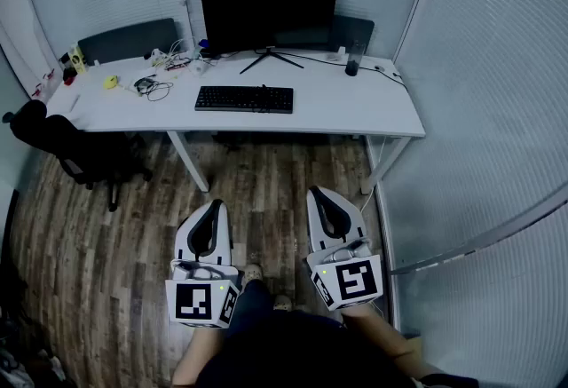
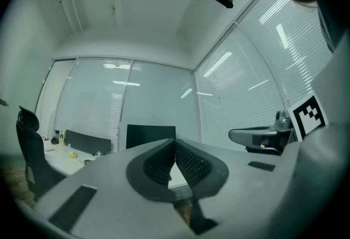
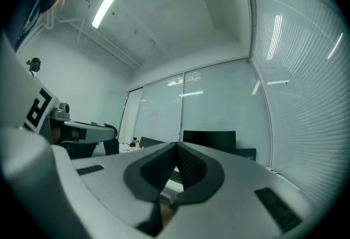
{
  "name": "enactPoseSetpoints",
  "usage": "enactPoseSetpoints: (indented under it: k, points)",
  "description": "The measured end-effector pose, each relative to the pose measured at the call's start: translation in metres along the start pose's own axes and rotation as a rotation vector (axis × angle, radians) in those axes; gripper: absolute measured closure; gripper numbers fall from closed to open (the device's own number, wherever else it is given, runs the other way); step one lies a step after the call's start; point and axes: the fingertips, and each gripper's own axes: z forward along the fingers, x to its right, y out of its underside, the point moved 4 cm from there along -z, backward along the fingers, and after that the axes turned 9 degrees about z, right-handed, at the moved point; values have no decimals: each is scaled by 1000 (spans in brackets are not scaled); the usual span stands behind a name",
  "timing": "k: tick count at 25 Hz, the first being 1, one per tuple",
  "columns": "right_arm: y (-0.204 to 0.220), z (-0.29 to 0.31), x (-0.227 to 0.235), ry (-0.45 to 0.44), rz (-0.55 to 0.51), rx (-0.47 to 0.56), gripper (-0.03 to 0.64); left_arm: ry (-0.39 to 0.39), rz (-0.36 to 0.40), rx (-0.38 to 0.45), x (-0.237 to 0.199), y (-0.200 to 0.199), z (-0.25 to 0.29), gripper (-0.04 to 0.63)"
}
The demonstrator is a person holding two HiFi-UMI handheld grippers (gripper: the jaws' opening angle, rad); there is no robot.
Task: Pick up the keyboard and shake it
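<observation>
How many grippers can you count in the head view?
2. The left gripper is over the wooden floor, left of centre; the right gripper is beside it on the right. Both are shut; none looks hidden.

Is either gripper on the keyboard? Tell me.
No: the keyboard lies on the desk; the left gripper and right gripper hover over the floor.

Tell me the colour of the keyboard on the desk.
Black. The keyboard shows best in the head view, lying on the white desk.
</observation>
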Motion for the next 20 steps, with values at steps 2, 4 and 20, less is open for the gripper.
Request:
enactPoseSetpoints:
  k: [2, 4, 20]
  points:
    - [1, 3, 1, -6, 26, -1, 591, 0, 1, -3, -2, 1, 2, 571]
    - [3, 7, 5, -3, 44, -4, 589, 2, -2, -4, -3, 3, 5, 571]
    - [49, 134, 50, 62, 50, -59, 471, 15, -55, -72, -106, 70, 114, 486]
